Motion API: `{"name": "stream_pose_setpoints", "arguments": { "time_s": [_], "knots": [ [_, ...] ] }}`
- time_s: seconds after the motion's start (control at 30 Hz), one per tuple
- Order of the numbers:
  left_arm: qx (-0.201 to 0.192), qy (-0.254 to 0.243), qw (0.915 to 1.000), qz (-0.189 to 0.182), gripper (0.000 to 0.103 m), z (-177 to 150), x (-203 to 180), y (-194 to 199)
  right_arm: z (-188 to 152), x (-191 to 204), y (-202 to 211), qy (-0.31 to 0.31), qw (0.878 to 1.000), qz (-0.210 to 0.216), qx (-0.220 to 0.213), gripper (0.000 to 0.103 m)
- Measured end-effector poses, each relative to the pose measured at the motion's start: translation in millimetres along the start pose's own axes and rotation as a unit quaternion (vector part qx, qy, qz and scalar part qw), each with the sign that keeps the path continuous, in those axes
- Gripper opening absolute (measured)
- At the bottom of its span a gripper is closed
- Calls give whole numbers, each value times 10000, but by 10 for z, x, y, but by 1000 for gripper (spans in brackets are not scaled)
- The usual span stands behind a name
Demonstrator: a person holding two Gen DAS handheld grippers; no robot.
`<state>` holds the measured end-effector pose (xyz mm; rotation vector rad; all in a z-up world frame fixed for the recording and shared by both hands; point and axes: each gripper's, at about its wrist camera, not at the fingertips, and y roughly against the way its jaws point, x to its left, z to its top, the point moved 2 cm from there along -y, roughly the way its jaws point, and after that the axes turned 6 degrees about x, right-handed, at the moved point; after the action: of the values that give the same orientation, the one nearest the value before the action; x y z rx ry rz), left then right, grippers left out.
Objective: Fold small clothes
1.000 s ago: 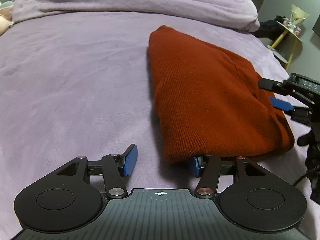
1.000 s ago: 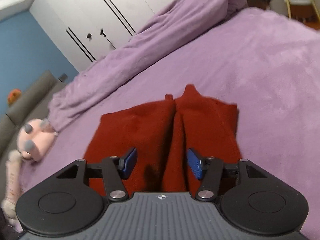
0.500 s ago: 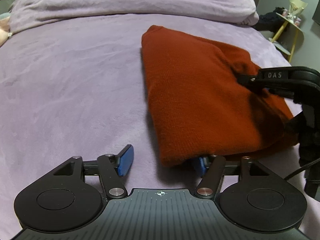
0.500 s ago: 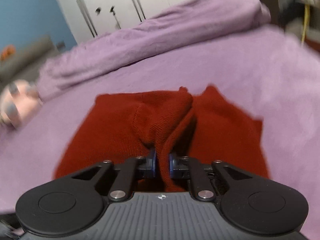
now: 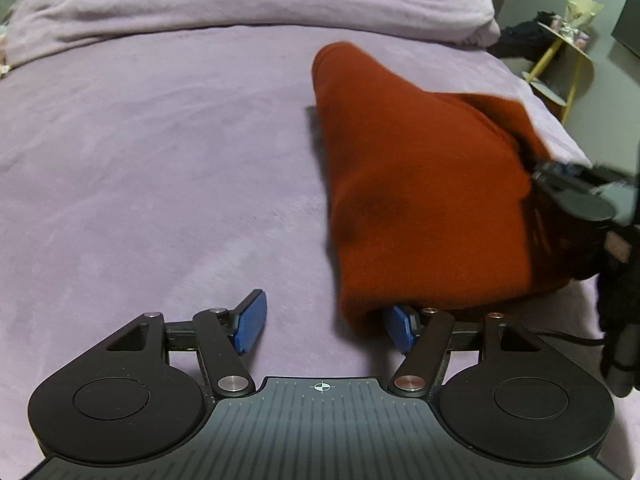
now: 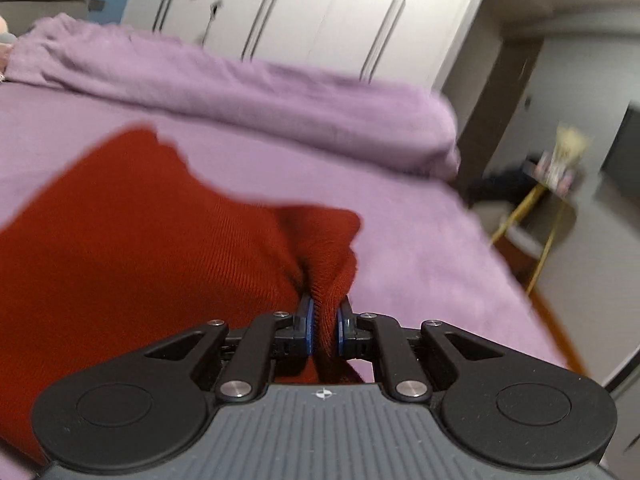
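A rust-red knit garment (image 5: 420, 184) lies folded on the purple bed, partly lifted on its right side. My left gripper (image 5: 326, 326) is open low over the bed at the garment's near left corner; its right fingertip (image 5: 398, 328) is tucked under the hem and its left one rests on bare blanket. My right gripper (image 6: 324, 326) is shut on a bunched edge of the garment (image 6: 140, 248) and holds it raised above the bed. It shows blurred at the right of the left wrist view (image 5: 576, 196).
The purple blanket (image 5: 160, 160) covers the bed, with a rolled purple duvet (image 5: 240, 0) along the far side. A yellow-legged side table (image 5: 560, 56) stands past the bed's right edge. White wardrobe doors (image 6: 300, 12) are behind.
My right gripper closed on the garment's right edge, lifted it and swung to the right. The garment rose and bunched on that side. My left gripper stayed open at the near corner.
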<state>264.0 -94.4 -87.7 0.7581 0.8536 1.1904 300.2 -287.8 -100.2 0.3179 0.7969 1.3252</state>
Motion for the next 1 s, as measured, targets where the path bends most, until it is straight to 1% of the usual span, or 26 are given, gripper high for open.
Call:
{"name": "stream_pose_setpoints", "arguments": {
  "time_s": [0.03, 0.07, 0.1, 0.17, 0.23, 0.3, 0.37, 0.4, 0.43, 0.47, 0.53, 0.6, 0.63, 0.67, 0.73, 0.8, 0.83, 0.87, 0.93, 1.0],
  "knots": [
    [12, -37, 10000, 20, 70, -19, -13, -9, -5, 27, -9, 173, 9998, 24, -1, 14],
    [32, -57, 10000, 18, 70, -16, -13, -1, 2, 12, 20, 241, 9997, 47, -36, 14],
    [44, -46, 10000, -3, 69, -18, -3, 14, 29, -31, 61, 128, 9998, 145, -72, 16],
    [20, -62, 9999, -87, 67, -11, 53, 104, 35, -242, 172, -545, 9978, 300, -218, 30],
    [-55, -55, 9999, -98, 67, 16, 106, 213, 10, -483, 282, -1330, 9894, 438, -392, 30],
    [-129, 54, 9997, -205, 67, 79, 146, 297, 20, -617, 335, -1852, 9791, 689, -480, 30],
    [-279, 205, 9990, -274, 67, 182, 161, 351, 75, -615, 299, -2036, 9726, 1046, -407, 29],
    [-361, 215, 9988, -258, 67, 230, 150, 368, 94, -592, 271, -2052, 9703, 1232, -336, 25],
    [-481, 197, 9984, -234, 68, 304, 126, 392, 140, -541, 219, -2027, 9689, 1396, -258, 19],
    [-561, 182, 9980, -211, 68, 379, 95, 400, 184, -483, 165, -1966, 9696, 1443, -198, 16],
    [-677, 145, 9974, -182, 71, 530, 3, 365, 317, -391, 3, -1830, 9732, 1393, -32, 16],
    [-743, 189, 9970, -99, 71, 695, -88, 238, 442, -329, -179, -1861, 9707, 1487, 307, 16],
    [-728, 225, 9971, -61, 71, 786, -126, 155, 501, -314, -259, -1902, 9686, 1548, 406, 16],
    [-684, 240, 9974, -49, 71, 891, -161, 38, 537, -302, -332, -1914, 9689, 1509, 432, 16],
    [-634, 288, 9974, 206, 71, 1089, -214, -186, 652, -290, -461, -1884, 9700, 1445, 526, 16],
    [-697, 249, 9963, 427, 74, 1261, -269, -379, 722, -292, -608, -1849, 9715, 1322, 675, 17],
    [-750, 235, 9958, 478, 78, 1327, -272, -444, 741, -291, -686, -1830, 9720, 1272, 745, 17],
    [-795, 198, 9953, 525, 78, 1413, -301, -543, 755, -292, -766, -1818, 9724, 1231, 795, 16],
    [-806, 176, 9950, 564, 79, 1495, -335, -671, 765, -274, -894, -1755, 9748, 1113, 814, 15],
    [-781, 122, 9945, 692, 80, 1537, -352, -846, 738, -259, -1023, -1648, 9786, 854, 893, 14]
  ]
}}
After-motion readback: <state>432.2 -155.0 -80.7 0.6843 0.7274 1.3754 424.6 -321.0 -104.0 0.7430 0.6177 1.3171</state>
